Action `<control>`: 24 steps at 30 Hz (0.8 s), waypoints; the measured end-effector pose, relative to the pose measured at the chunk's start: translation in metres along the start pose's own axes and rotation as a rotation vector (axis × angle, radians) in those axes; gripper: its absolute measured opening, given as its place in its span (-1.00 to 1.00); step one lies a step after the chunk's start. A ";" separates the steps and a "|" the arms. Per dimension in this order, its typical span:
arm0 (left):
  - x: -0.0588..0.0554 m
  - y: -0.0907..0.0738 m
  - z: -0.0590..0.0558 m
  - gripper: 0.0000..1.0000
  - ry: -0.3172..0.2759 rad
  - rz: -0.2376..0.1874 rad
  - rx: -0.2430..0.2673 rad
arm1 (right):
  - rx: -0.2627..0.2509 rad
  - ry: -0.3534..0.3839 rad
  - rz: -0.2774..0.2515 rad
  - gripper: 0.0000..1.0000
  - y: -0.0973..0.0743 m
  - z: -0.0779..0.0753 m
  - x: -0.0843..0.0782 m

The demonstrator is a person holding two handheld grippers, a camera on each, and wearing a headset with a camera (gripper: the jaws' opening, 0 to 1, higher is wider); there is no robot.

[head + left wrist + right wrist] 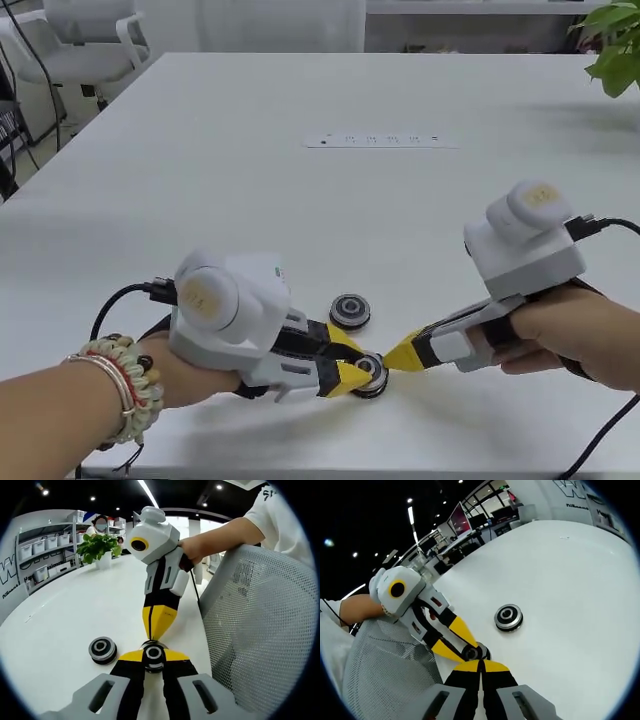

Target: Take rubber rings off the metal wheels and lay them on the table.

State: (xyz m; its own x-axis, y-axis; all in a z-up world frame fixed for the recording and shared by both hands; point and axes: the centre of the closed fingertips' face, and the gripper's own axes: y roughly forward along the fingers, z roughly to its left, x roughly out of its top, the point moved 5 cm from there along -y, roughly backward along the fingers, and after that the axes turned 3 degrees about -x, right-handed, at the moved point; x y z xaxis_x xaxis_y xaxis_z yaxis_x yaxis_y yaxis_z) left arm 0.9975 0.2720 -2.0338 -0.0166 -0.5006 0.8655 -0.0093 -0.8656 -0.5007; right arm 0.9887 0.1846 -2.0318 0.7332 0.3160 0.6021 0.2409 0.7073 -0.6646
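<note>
A metal wheel with a black rubber ring [372, 372] lies near the table's front edge, and my left gripper [362, 374] is shut on it with its yellow tips on either side. The left gripper view shows that wheel [153, 654] between my left gripper's tips [153, 657]. My right gripper [393, 358] comes in from the right, shut, its yellow point touching the wheel's rim. I cannot tell whether it pinches any rubber. In the right gripper view my right gripper [481, 664] points at the held wheel [475, 653]. A second wheel [350, 310] lies loose just behind.
The white table [300, 200] stretches far back, with a flat socket strip [380, 140] in its middle. A green plant [612, 50] stands at the back right and a chair [85, 40] at the back left. A mesh chair back [260, 630] is close by.
</note>
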 end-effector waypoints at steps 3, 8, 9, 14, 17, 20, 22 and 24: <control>0.000 0.000 0.000 -0.86 0.000 0.001 0.000 | 0.004 0.006 -0.003 -1.00 -0.001 0.002 0.001; 0.000 0.000 0.000 -0.86 0.001 0.001 0.000 | 0.011 -0.004 -0.007 -1.00 0.000 0.004 0.002; 0.000 0.000 0.000 -0.86 0.000 0.001 0.000 | 0.013 -0.005 -0.008 -1.00 0.000 0.005 0.002; 0.000 0.000 0.000 -0.86 0.000 0.001 0.000 | 0.029 -0.013 -0.016 -1.00 0.000 0.010 0.004; 0.000 0.001 0.001 -0.86 -0.002 0.001 0.000 | 0.022 -0.035 -0.010 -1.00 0.001 0.009 0.004; 0.000 0.001 0.001 -0.86 -0.002 0.000 0.001 | 0.038 -0.027 -0.021 -1.00 0.000 0.011 0.006; 0.000 0.001 0.001 -0.86 -0.001 -0.001 0.002 | 0.046 -0.032 -0.038 -1.00 -0.001 0.013 0.008; 0.000 0.001 0.001 -0.86 -0.001 -0.003 0.002 | 0.041 -0.027 -0.045 -1.00 -0.003 0.014 0.011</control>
State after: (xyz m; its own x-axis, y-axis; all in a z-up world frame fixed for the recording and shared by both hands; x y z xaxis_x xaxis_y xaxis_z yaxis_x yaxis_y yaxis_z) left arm 0.9988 0.2711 -2.0348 -0.0151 -0.4983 0.8669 -0.0073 -0.8669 -0.4984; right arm 0.9872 0.1947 -2.0178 0.7048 0.3000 0.6428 0.2463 0.7463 -0.6184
